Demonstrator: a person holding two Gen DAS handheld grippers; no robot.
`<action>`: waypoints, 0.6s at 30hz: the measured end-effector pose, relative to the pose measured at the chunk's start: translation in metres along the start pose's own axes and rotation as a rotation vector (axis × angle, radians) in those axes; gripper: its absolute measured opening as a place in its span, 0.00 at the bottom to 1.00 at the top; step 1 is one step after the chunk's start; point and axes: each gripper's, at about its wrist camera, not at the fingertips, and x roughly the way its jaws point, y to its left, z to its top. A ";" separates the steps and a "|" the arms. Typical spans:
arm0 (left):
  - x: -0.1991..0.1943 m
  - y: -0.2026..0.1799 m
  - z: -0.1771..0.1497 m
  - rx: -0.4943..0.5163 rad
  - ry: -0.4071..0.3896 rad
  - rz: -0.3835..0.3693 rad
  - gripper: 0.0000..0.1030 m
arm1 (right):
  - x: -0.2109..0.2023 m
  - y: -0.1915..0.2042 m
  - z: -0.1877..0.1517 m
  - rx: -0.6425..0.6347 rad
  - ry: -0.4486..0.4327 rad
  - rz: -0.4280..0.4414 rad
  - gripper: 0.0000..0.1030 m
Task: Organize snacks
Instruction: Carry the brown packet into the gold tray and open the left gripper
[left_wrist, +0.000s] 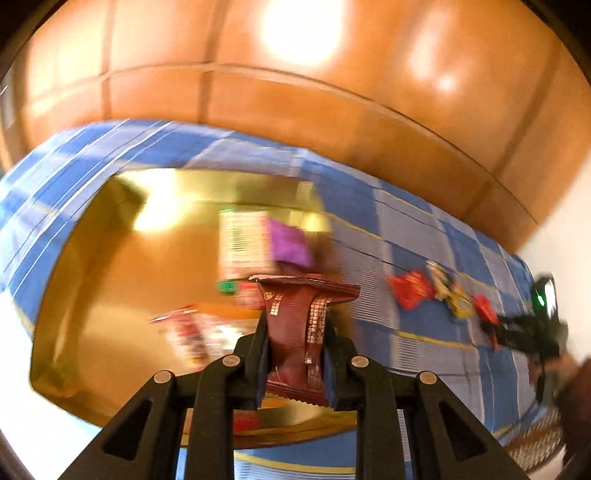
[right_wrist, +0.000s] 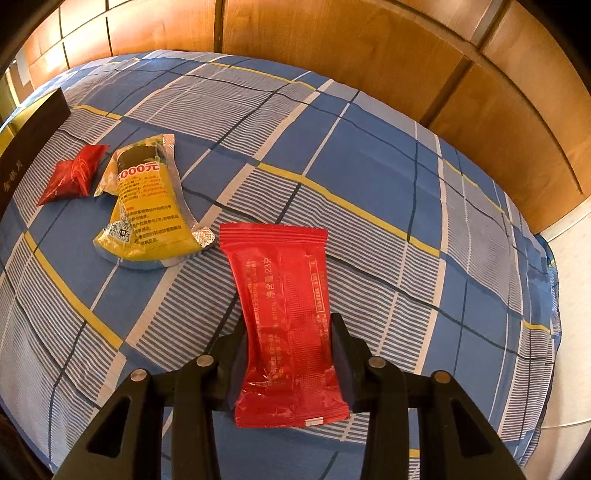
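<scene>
Left wrist view, badly smeared. My left gripper (left_wrist: 295, 328) is clamped tight on a dark maroon snack packet (left_wrist: 297, 325), pinched narrow at its middle, its top seam standing clear above the fingers. Behind and below it sits the gold tin (left_wrist: 92, 295) on the blue checked cloth (left_wrist: 406, 229). Inside the tin I make out a pale box with a purple packet (left_wrist: 288, 243) against it and a red-and-white wrapper (left_wrist: 184, 332); blur hides any more. I judge the maroon packet is over the tin, not yet let go. Far right on the cloth: a row of loose snacks and the other gripper, small and blurred.

Right wrist view, sharp. My right gripper (right_wrist: 291, 354) is closed partway on a long red packet (right_wrist: 284, 325), pads pressing both long edges; whether it is lifted off the cloth I cannot tell. Well to the left lie a yellow pouch (right_wrist: 147, 210) and, just beside it, a small red packet (right_wrist: 72, 175), both loose. A dark box edge (right_wrist: 33, 125) shows at far left.

Tally, my judgement: a few snacks binned, two in the tongs, at least two left on the cloth
</scene>
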 end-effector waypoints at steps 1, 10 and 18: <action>0.001 0.014 0.001 -0.036 0.006 0.014 0.23 | -0.001 0.001 0.000 0.000 0.000 -0.001 0.39; 0.019 0.068 0.032 -0.165 0.023 0.079 0.23 | 0.000 -0.002 0.000 -0.001 0.001 0.000 0.39; 0.068 0.076 0.073 -0.118 0.082 0.108 0.23 | 0.001 -0.004 0.002 -0.004 0.001 0.000 0.39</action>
